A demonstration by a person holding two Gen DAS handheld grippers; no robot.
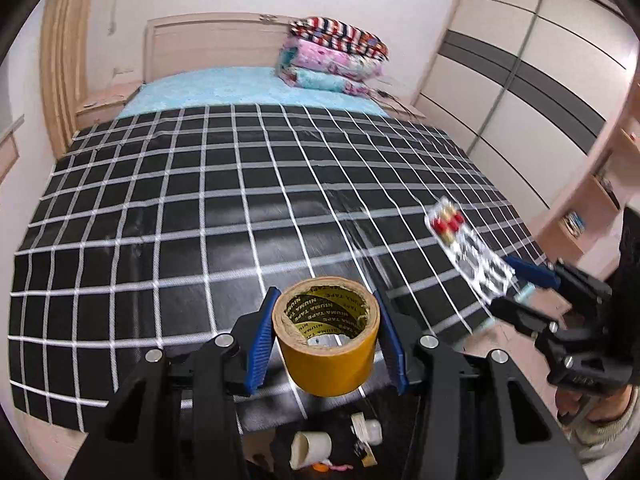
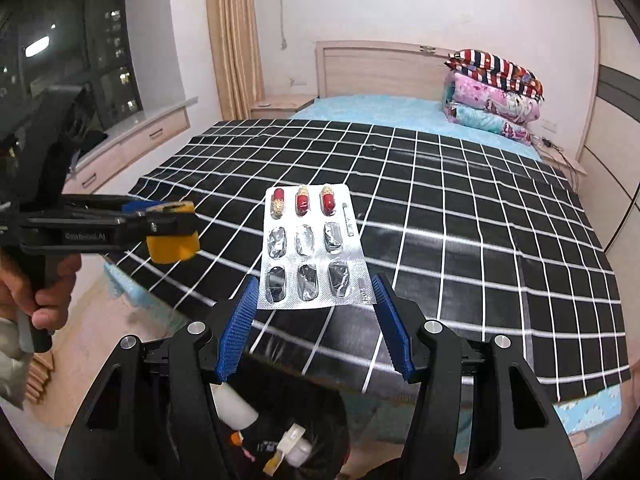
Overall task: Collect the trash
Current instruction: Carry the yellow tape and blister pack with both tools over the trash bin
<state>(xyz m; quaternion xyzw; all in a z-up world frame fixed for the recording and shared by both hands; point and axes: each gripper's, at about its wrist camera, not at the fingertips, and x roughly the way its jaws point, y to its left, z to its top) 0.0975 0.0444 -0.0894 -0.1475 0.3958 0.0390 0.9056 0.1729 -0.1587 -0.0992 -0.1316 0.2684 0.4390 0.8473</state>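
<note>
My left gripper (image 1: 326, 320) is shut on a yellow tape roll (image 1: 326, 344), held in the air over the near edge of the bed. It also shows from the side in the right wrist view (image 2: 172, 236). My right gripper (image 2: 314, 304) is shut on a silver pill blister pack (image 2: 312, 244) with three red capsules at its far end. The pack also shows in the left wrist view (image 1: 468, 248), tilted, at the right. Below both grippers is a black-lined trash bin (image 2: 320, 420) holding a white bottle (image 2: 234, 404), a paper cup (image 1: 310, 448) and small scraps.
The bed carries a black sheet with a white grid (image 1: 200, 220) over a blue cover. Folded quilts (image 1: 336, 56) are stacked by the headboard. A wardrobe (image 1: 520, 100) stands on the right, and a window with drawers (image 2: 120, 148) on the left.
</note>
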